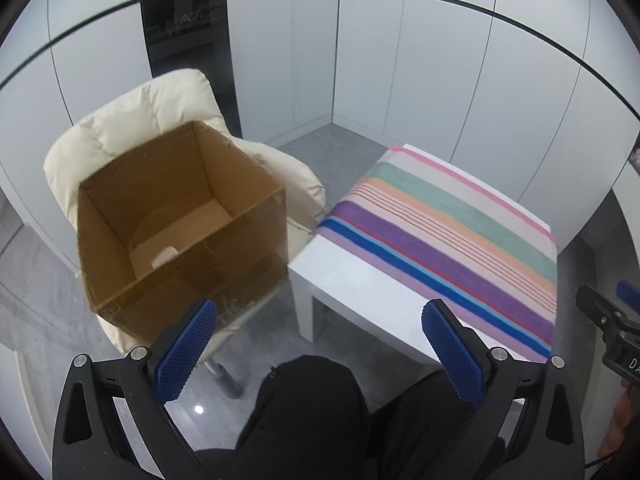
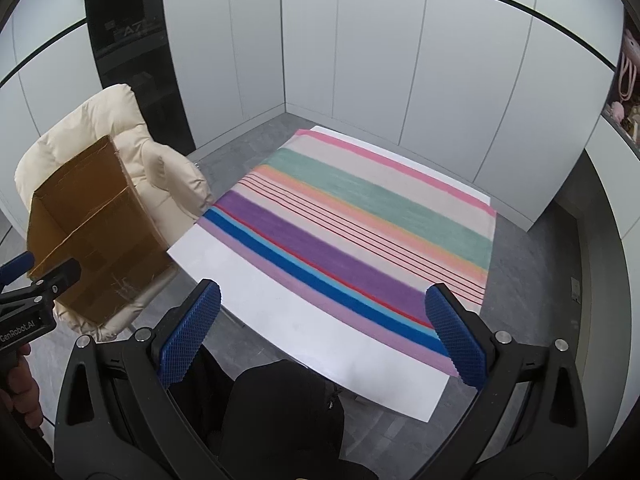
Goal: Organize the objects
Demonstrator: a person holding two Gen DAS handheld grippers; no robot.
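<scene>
An open brown cardboard box stands on a cream padded chair; a small white object lies on its bottom. The box also shows in the right wrist view, on the chair. A white low table carries a striped cloth, also shown in the right wrist view. My left gripper is open and empty, above the gap between chair and table. My right gripper is open and empty, above the table's near edge.
White wall panels surround the corner, with a dark glass strip behind the chair. The floor is grey. A person's dark-clad knees are below the grippers. A shelf with pink toys is at far right.
</scene>
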